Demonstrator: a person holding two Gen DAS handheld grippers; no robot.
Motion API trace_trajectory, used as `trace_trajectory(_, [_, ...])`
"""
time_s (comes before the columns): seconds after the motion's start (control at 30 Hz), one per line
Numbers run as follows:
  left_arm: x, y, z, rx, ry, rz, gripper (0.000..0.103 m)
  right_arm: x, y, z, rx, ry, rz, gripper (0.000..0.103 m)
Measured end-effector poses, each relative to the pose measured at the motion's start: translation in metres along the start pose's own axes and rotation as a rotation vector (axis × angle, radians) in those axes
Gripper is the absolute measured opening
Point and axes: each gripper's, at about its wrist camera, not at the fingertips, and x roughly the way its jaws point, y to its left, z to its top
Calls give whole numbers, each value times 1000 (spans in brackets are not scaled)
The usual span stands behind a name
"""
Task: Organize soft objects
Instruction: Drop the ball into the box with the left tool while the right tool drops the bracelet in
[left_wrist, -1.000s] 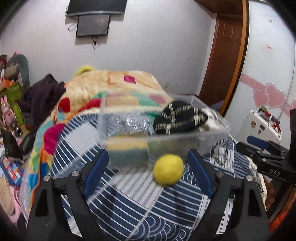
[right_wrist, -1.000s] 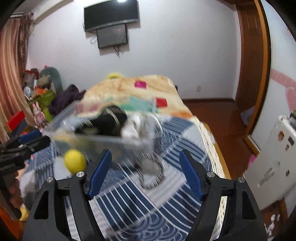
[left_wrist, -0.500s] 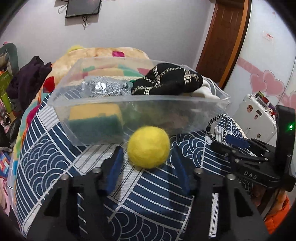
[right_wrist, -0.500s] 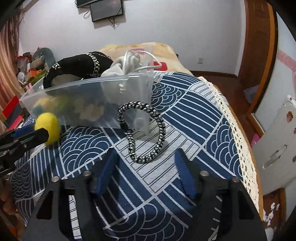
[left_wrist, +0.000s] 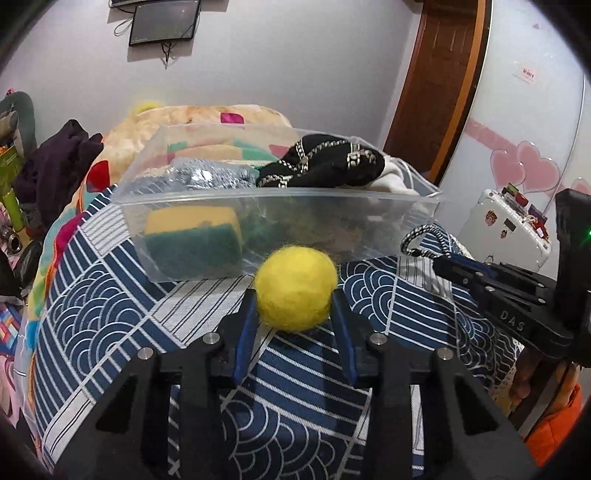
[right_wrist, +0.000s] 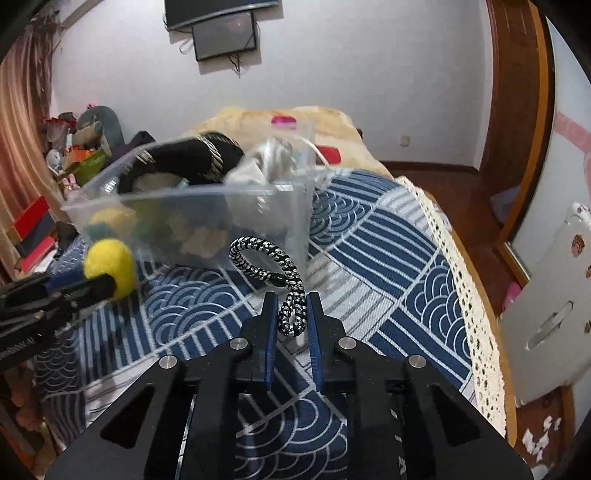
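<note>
With both pickups made, left tongs (left_wrist: 295, 306) clamp the yellow ball (left_wrist: 295, 288), right tongs (right_wrist: 291, 314) pinch the braided loop (right_wrist: 269, 266); next likely: lift into the far bin (left_wrist: 258, 206).

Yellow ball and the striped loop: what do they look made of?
Yellow ball: probably felted wool, matte, with a fuzzy outline and loose fibres, pinched in the left claw. Striped loop: looks like braided black-and-white cord, woven texture, slight sheen, with a dark bead-like joint, held in the right claw.
</note>
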Motion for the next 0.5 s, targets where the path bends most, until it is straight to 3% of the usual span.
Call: trace_trajectory(0.5, [-50,21,29,-27,-152,42,39,-43,24,27,-31,-167,59,14])
